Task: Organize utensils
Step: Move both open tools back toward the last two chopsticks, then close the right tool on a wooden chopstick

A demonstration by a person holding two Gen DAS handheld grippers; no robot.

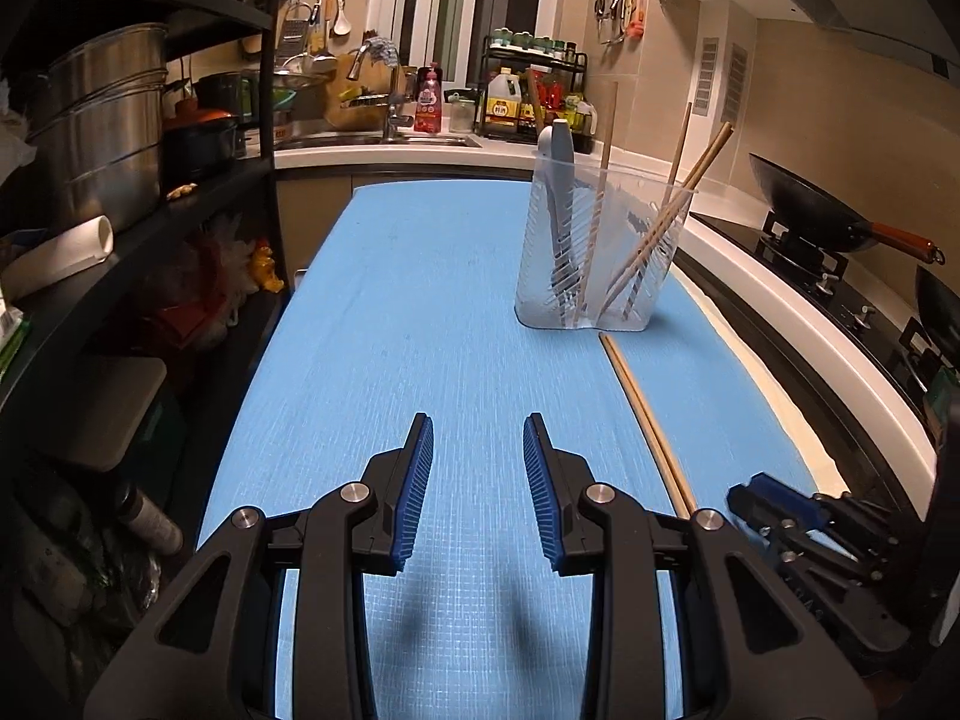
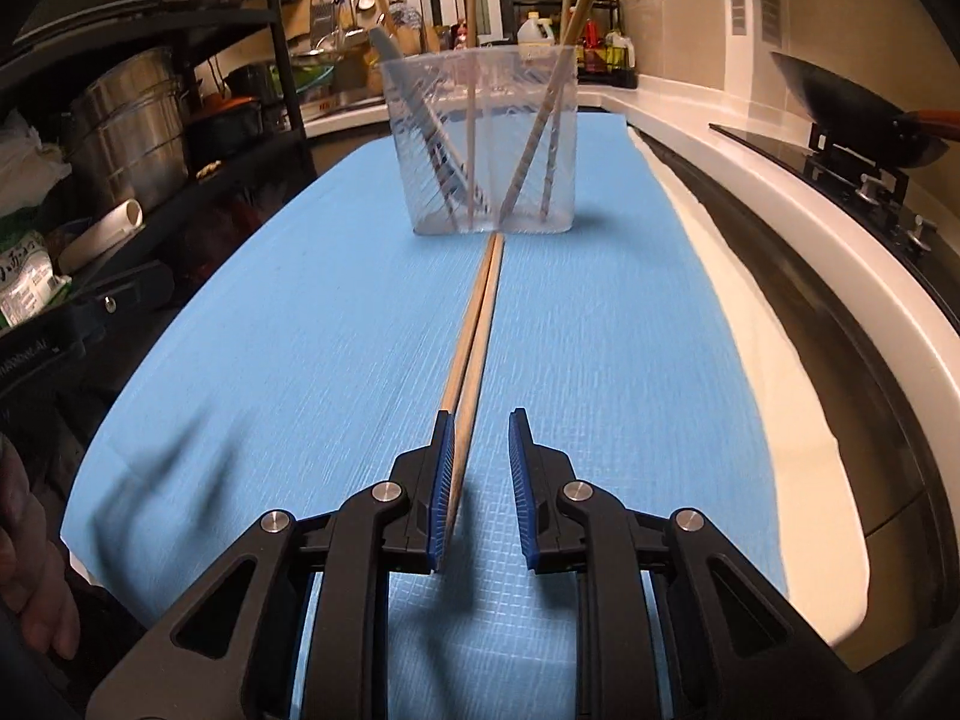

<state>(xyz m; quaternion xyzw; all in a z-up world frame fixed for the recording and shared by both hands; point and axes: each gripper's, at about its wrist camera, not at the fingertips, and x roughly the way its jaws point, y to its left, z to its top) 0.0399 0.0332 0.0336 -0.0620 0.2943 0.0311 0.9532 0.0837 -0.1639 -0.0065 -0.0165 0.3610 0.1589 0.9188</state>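
A clear plastic utensil holder (image 1: 600, 252) (image 2: 486, 138) stands on the blue mat (image 1: 420, 300) (image 2: 600, 330), with several wooden chopsticks (image 1: 696, 180) and a grey utensil (image 1: 558, 156) upright in it. A pair of wooden chopsticks (image 1: 645, 420) (image 2: 477, 330) lies flat on the mat, its far tips at the holder's base. My right gripper (image 2: 480, 417) (image 1: 774, 504) is low over the near ends. The sticks rest against its left pad, and a gap separates them from the right pad. My left gripper (image 1: 477, 420) stands open over bare mat, left of the pair.
A black shelf with steel pots (image 1: 102, 120) lines the left side. To the right are a white counter edge (image 2: 840, 276) and a wok (image 1: 810, 204) on the stove. A sink (image 1: 390, 138) and bottles stand at the back. A hand (image 2: 30, 600) shows at lower left.
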